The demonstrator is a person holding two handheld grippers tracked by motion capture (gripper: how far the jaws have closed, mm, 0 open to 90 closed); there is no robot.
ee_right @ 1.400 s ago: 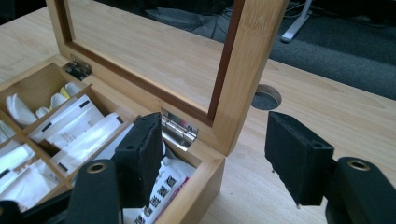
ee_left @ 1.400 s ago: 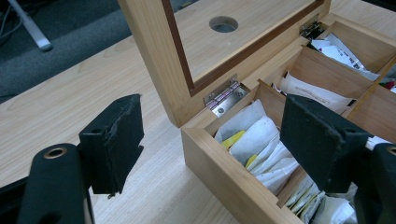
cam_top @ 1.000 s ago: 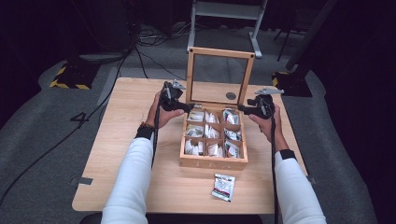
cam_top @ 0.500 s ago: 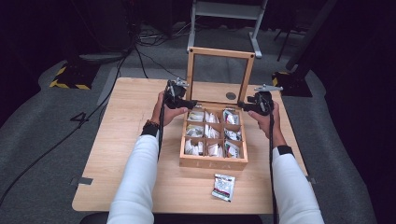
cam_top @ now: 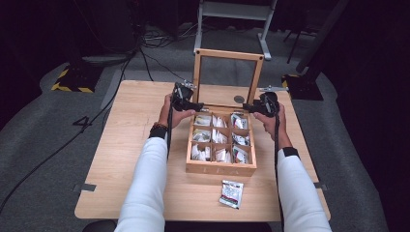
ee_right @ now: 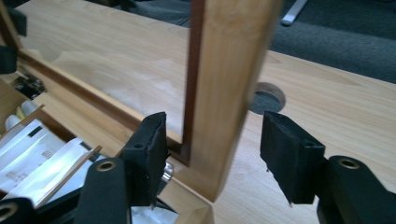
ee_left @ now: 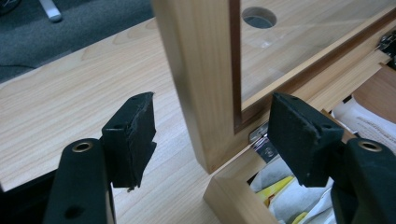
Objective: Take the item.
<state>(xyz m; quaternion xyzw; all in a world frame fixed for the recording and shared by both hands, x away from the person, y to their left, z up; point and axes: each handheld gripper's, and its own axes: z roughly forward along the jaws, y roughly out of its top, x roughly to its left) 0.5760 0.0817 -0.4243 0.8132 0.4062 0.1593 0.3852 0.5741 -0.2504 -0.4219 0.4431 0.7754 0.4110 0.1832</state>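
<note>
Currently, light wooden table (cam_top: 130,140) carries the compartmented wooden tea box (cam_top: 221,169) at centre, packets filling its cells. Its glass-paned wooden lid (cam_top: 227,54) stands upright, hinged at the rear. Left hand-held gripper (ee_left: 212,130) and right hand-held gripper (ee_right: 212,149) each straddle a lid side-post near the hinge, jaws apart, not yet clamped. Closing appears unstarted; one loose white sachet (cam_top: 231,193) lies outside, in front of the box.

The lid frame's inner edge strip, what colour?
Dark brown against the pale wood lid frame, clearest in the left gripper view.
</note>
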